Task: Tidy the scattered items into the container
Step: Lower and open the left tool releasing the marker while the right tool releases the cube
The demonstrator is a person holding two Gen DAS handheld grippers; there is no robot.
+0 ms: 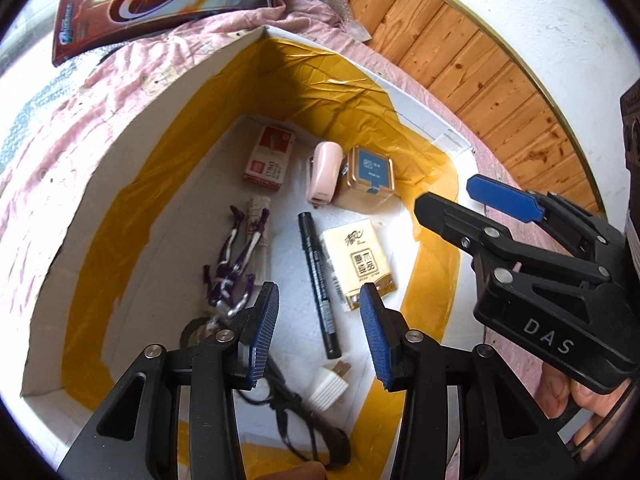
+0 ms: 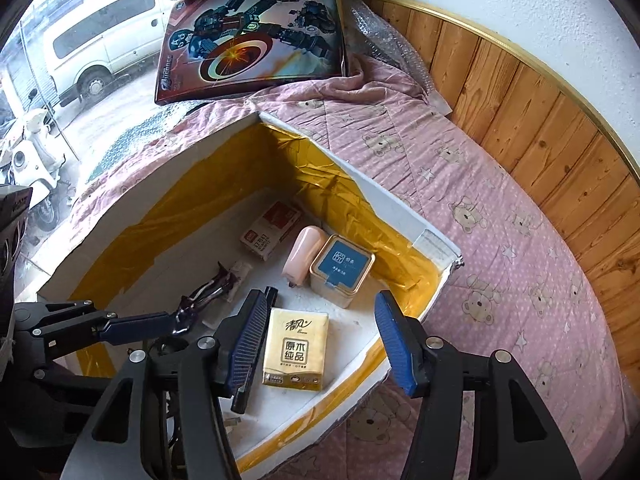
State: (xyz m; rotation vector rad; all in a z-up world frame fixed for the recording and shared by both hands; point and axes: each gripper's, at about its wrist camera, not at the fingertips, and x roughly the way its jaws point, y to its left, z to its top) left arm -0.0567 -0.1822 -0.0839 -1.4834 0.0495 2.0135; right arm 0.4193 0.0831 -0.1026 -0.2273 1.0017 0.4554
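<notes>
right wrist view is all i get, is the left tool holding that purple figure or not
Observer: No. The left wrist view shows the left tool open with nothing between its pads; the purple figure lies on the floor of the box.
Operator: what's that black stick i half see
Observer: A black marker, lying whole on the floor beside the tissue pack.
Operator: anything at the near end of the box
Observer: Yes, a white plug with a dark cable lies there.
</notes>
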